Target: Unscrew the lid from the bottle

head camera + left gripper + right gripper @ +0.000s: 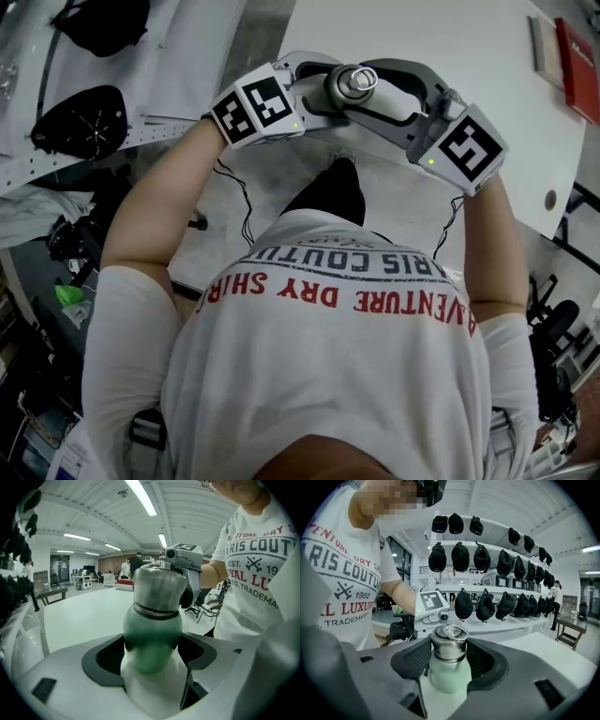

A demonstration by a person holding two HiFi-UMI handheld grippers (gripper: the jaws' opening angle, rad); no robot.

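Observation:
A pale green bottle (152, 630) with a steel lid (157, 585) is held up over the white table (450, 47), in front of the person's chest. My left gripper (150, 656) is shut on the green body, with a dark pad on each side. From the opposite side, my right gripper (449, 656) is closed around the steel lid (449, 644), its pads against the lid's sides. From the head view I look down on the lid top (352, 82), with the left gripper (323, 94) and right gripper (389, 94) meeting around it.
Shelves with several black caps (487, 557) stand behind the left gripper. More black caps (80, 122) lie on a rack at the left. A red item (577, 56) lies at the table's far right. The person's shirt (328, 356) fills the near side.

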